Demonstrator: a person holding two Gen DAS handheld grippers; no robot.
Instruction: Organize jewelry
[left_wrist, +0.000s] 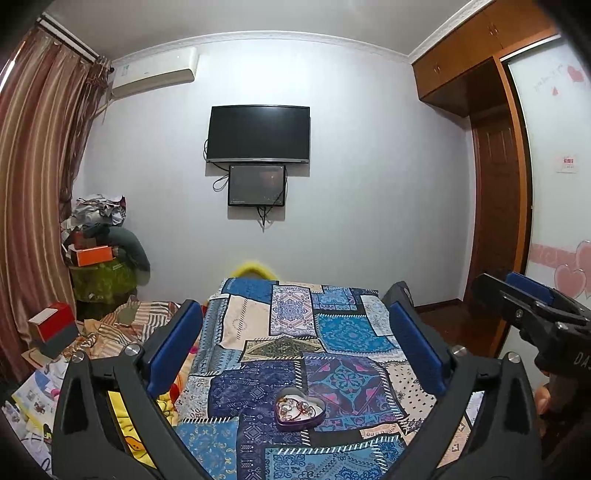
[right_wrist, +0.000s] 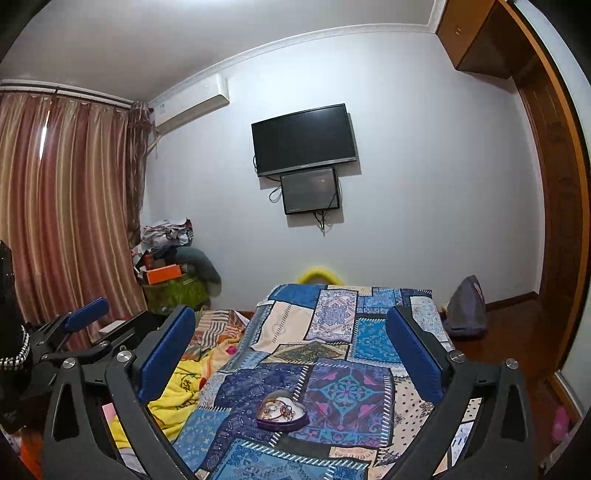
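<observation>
1. Left gripper (left_wrist: 297, 345) hangs above the bed, fingers (left_wrist: 176, 345) spread wide, nothing between them.
2. Right gripper (right_wrist: 291, 349) alongside, fingers likewise released and empty.
3. Heart-shaped tin (left_wrist: 299, 409) of jewelry (left_wrist: 295, 405) sits on the patchwork bedspread (left_wrist: 343, 328), below both.

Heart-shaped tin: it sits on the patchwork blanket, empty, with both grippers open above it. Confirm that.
Not empty. The heart-shaped tin holds tangled jewelry, clear in the left wrist view. It does sit on the patchwork blanket, with the left gripper and right gripper open.
</observation>
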